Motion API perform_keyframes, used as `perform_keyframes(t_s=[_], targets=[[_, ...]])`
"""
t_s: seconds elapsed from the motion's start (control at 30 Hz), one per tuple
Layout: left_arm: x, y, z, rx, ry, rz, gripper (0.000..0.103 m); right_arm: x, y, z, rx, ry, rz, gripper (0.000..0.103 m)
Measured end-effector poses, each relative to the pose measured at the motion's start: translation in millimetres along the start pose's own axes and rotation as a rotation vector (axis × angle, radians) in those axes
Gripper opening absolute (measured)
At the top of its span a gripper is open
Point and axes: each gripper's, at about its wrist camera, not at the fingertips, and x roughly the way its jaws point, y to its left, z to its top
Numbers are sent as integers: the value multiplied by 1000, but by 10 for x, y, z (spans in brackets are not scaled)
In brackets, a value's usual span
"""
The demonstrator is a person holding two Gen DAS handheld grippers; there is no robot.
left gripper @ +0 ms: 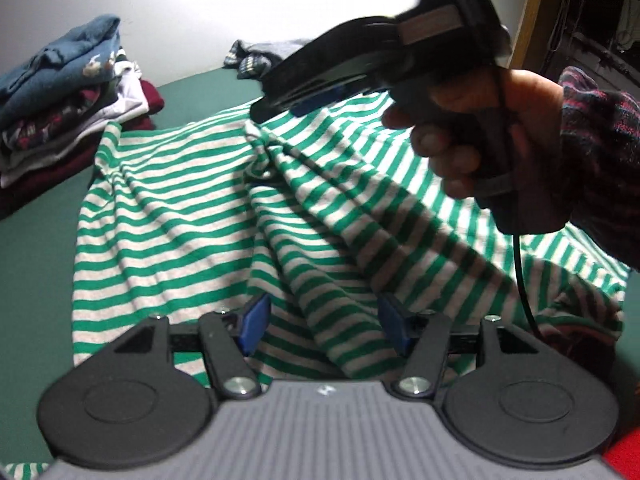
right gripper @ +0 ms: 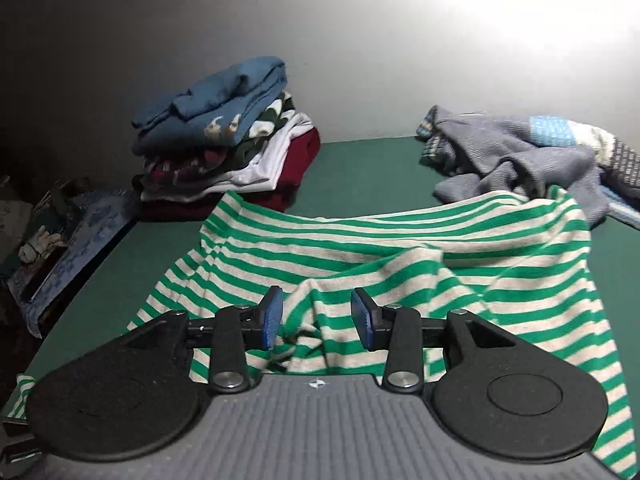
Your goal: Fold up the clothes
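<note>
A green-and-white striped shirt [left gripper: 168, 216] lies rumpled on the green table [left gripper: 36, 248], with a raised fold running from its middle toward me. My left gripper [left gripper: 325, 326] is open just above the shirt's near part, and that fold passes between its blue pads [left gripper: 256, 326]. In the left wrist view, a hand [left gripper: 480, 132] holds the right gripper [left gripper: 272, 106] over the shirt's far edge. In its own view, the right gripper [right gripper: 317, 318] is open over bunched striped shirt [right gripper: 400, 240] cloth, blue pads [right gripper: 272, 318] apart.
A stack of folded clothes [right gripper: 224, 140] with a blue top [left gripper: 60, 60] stands at the back left. A loose grey-blue heap [right gripper: 520, 152] lies at the back right, touching the shirt. A patterned box [right gripper: 72, 240] sits beyond the table's left edge. A black cable [left gripper: 520, 272] hangs from the right gripper.
</note>
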Motion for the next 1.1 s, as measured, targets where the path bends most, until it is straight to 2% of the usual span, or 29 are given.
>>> perform_keyframes(t_s=[0.03, 0.1, 0.17, 0.23, 0.4, 0.47, 0.5, 0.53, 0.6, 0.67, 0.73, 0.83, 0.97, 1.03, 1.1], targets=[[-7, -33, -13, 0, -2, -26, 72, -77, -54, -14, 9, -8, -12, 34], [9, -111, -40, 8, 2, -62, 76, -25, -128, -59, 26, 33, -3, 15], [62, -173, -67, 20, 20, -63, 76, 117, -54, -110, -6, 62, -23, 11], [113, -193, -94, 26, 40, -45, 76, 265, 25, -161, -17, 77, 6, 11], [227, -158, -172, 13, 96, -12, 79, 236, 85, -190, -21, 87, -35, 12], [193, -135, -186, 2, 88, -7, 80, 222, 108, -201, -23, 91, -52, 13], [171, -135, -190, -6, 82, -1, 80, 66, 96, -222, -37, 63, -54, 13], [148, -136, -195, -13, 76, 5, 80, -101, 82, -245, -53, 32, -56, 16], [102, -140, -203, -29, 64, 18, 84, -419, 56, -370, -90, 2, -128, 40], [56, -143, -212, -45, 52, 31, 91, -734, -7, -526, -104, -21, -189, 49], [37, -142, -232, -75, 54, 42, 92, -983, -134, -708, -51, -4, -198, 50], [59, -156, -282, -126, 66, 77, 96, -1201, -287, -971, 64, 29, -189, 62], [102, -205, -364, -170, 72, 136, 99, -1258, -369, -1255, 187, 63, -180, 62], [122, -239, -393, -175, 65, 171, 102, -1226, -329, -1374, 198, 79, -202, 63], [135, -290, -421, -169, 57, 203, 102, -1226, -245, -1469, 153, 73, -202, 66]])
